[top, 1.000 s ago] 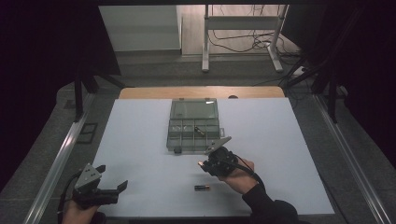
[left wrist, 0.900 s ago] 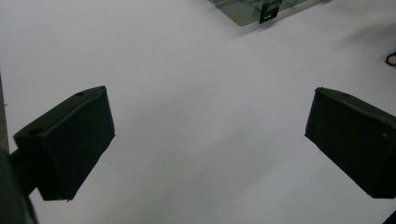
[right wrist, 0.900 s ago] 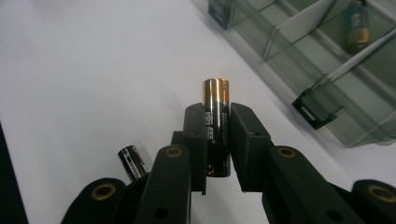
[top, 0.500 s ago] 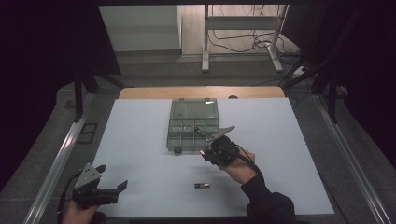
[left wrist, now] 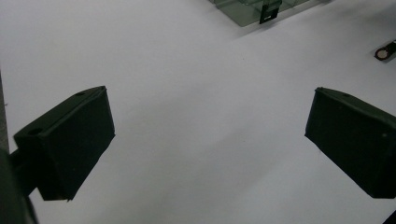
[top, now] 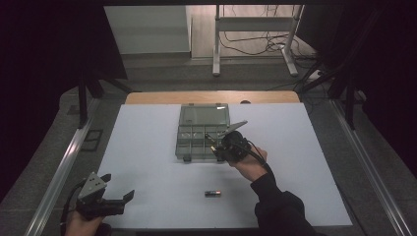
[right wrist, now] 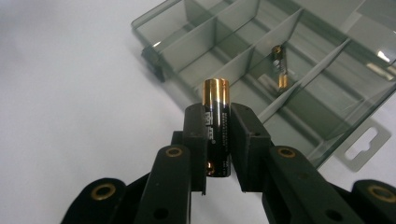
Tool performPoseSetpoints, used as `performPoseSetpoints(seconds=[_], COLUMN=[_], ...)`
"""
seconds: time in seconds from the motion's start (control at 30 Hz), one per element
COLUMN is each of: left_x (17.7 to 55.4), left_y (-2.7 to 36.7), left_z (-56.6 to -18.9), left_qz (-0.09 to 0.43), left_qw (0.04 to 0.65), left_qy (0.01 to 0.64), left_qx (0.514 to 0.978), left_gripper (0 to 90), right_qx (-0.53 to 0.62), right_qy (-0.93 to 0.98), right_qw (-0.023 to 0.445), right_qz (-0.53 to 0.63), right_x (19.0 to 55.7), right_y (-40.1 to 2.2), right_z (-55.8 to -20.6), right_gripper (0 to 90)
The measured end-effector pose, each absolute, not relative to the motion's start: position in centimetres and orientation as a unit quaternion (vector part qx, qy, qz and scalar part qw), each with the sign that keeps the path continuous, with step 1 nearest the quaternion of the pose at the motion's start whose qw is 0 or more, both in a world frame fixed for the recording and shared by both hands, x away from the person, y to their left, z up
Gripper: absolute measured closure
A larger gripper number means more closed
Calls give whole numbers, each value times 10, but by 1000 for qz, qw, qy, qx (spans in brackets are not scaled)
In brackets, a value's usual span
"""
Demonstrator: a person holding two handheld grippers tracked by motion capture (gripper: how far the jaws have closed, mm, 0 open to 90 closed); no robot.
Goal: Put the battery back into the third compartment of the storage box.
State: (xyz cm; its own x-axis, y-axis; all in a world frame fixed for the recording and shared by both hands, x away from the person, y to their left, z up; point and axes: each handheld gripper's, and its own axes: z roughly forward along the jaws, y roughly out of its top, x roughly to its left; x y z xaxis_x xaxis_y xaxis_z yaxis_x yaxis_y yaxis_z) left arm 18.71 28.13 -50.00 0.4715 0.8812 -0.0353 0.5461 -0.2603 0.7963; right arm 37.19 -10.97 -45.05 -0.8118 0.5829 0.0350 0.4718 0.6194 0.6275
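Observation:
My right gripper (right wrist: 217, 135) is shut on a black and gold battery (right wrist: 216, 116) that stands upright between the jaws. It hovers at the near right edge of a clear smoky compartment box (right wrist: 243, 51), whose lid lies open behind. One compartment holds another battery (right wrist: 279, 65). In the high view the right gripper (top: 215, 146) is over the box's (top: 196, 140) front right corner. A third battery (top: 212, 193) lies on the white table nearer the person. My left gripper (top: 120, 186) rests open at the front left with nothing in it, its jaws wide apart over bare table (left wrist: 210, 107).
The white tabletop (top: 147, 162) spreads around the box. Metal rails (top: 59, 167) run along both sides of the table. In the left gripper view the box's latch (left wrist: 266, 11) sits at the top edge and the loose battery (left wrist: 385, 50) at the far right.
The right gripper has carried its battery away from the person and slightly left, up to the box's front right corner. The left gripper has stayed still.

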Motion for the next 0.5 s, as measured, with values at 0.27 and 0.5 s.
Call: performPoseSetpoints(seconds=[0.27, 0.5], left_x=[187, 187], left_y=[281, 282], left_z=[-500, -500], left_qz=[215, 215], left_qw=[390, 390], left_qy=[467, 467], left_qx=[764, 764], left_gripper=[18, 18], right_qx=[309, 316], right_qy=[890, 886], right_qw=[92, 98], right_qz=[323, 324], right_x=[389, 405], right_y=[-105, -98], right_z=[-446, -443], right_gripper=[765, 765])
